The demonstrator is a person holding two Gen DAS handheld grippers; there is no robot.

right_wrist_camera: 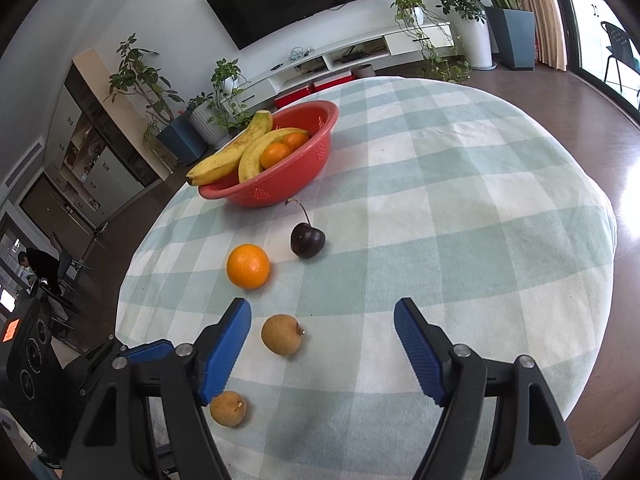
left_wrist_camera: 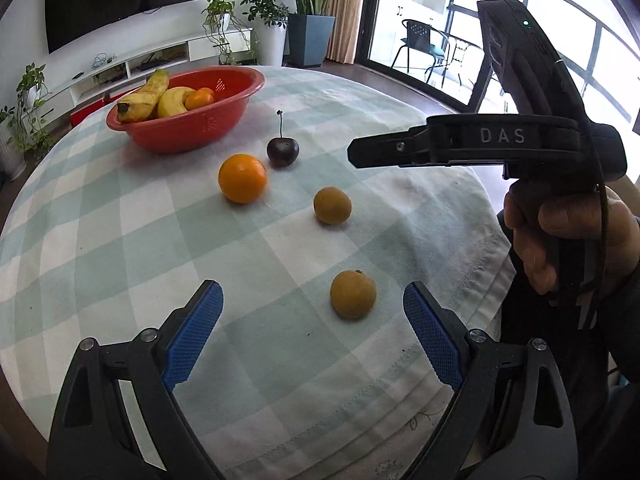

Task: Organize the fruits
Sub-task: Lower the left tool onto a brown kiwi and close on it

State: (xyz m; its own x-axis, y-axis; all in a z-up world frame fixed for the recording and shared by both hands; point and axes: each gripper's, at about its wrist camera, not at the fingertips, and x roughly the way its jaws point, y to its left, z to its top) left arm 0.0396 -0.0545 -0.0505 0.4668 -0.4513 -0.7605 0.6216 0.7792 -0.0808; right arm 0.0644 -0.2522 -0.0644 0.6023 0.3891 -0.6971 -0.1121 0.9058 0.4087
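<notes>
both grippers are hanging wide open and empty: the left gripper at the frame's bottom beside a brown round longan, the right gripper near another. the red plastic bowl of bananas is sitting upper left.

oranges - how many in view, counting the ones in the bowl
3. One orange lies loose on the checked tablecloth, left of the cherry. Two more sit in the red bowl beside the bananas: and. The bananas may hide others.
</notes>
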